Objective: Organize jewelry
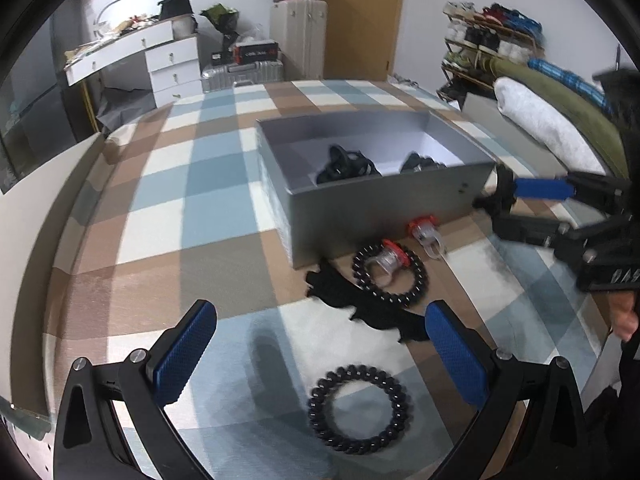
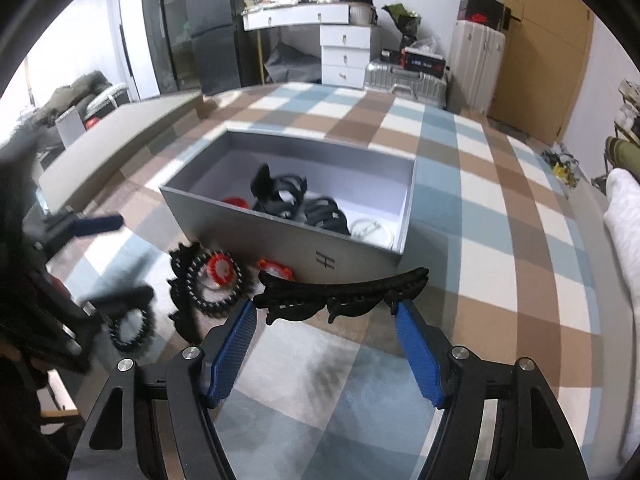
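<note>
A long black hair clip (image 2: 340, 298) spans the fingertips of my right gripper (image 2: 326, 310), which is shut on its two ends and holds it above the bedspread, just in front of the open grey box (image 2: 280, 236). The box holds black hair clips (image 2: 280, 196), a red-capped piece (image 2: 236, 202) and a white bangle (image 2: 372, 230). My left gripper (image 1: 320, 356) stands open above a black beaded bracelet (image 1: 320, 392). Beyond it lie another black clip (image 1: 340, 296), a second beaded bracelet (image 1: 416, 280) around a clear red-capped ring (image 1: 390, 254), and another such ring (image 1: 424, 232). The right gripper (image 1: 496, 200) shows at the box's right corner.
Everything lies on a checked blue, brown and white bedspread (image 2: 480, 208). A grey headboard ledge (image 2: 120, 128) runs along the left. Rolled bedding (image 1: 552, 128) lies at the right. White drawers (image 2: 344, 56) and suitcases (image 2: 476, 60) stand beyond the bed. A hand (image 1: 628, 316) shows at the right edge.
</note>
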Demonstrator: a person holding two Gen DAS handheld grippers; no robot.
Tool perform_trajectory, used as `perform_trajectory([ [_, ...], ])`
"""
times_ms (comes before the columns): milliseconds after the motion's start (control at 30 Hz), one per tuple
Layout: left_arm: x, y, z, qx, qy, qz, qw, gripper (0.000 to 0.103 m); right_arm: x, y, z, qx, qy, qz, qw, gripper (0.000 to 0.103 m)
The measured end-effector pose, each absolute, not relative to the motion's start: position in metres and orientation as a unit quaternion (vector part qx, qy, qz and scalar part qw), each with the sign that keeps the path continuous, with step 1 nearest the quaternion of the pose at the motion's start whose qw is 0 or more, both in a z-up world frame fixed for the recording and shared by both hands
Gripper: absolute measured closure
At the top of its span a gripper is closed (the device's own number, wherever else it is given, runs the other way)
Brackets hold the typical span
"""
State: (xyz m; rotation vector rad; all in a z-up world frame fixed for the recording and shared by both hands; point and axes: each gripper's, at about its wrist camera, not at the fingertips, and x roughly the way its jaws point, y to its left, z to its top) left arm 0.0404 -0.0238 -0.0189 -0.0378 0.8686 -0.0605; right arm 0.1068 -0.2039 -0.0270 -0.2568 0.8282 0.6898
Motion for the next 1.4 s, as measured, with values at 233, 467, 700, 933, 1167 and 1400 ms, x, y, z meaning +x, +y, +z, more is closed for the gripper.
perform_trajectory([
  [233, 0.042, -0.037, -0.024, -0.021, 0.434, -0.051, 0.899, 0.001, 0.109, -0.207, -0.019, -0.105, 0.387, 0.335, 0.853, 0.032],
  [467, 0.045, -0.043, -0.026, -0.021, 0.438, -0.056, 0.897, 0.001, 0.109, -0.209, -0.016, -0.097, 0.384, 0.336, 0.854, 0.032],
  [700, 0.051, -0.042, -0.030, -0.031, 0.447, -0.053, 0.892, 0.001, 0.110, -0.210, -0.016, -0.093, 0.383, 0.335, 0.856, 0.032],
  [933, 0.049, -0.041, -0.029, -0.025, 0.446, -0.060, 0.893, 0.001, 0.110, -0.211, -0.015, -0.093, 0.381, 0.335, 0.857, 0.031],
  [1167, 0.052, -0.046, -0.031, -0.012, 0.454, -0.077, 0.887, 0.001, 0.111, -0.214, -0.013, -0.089, 0.380, 0.335, 0.858, 0.031],
  [1400, 0.056, -0.057, -0.034, 0.015, 0.463, -0.084, 0.882, 0.002, 0.110, -0.214, -0.011, -0.090, 0.378, 0.335, 0.858, 0.031],
])
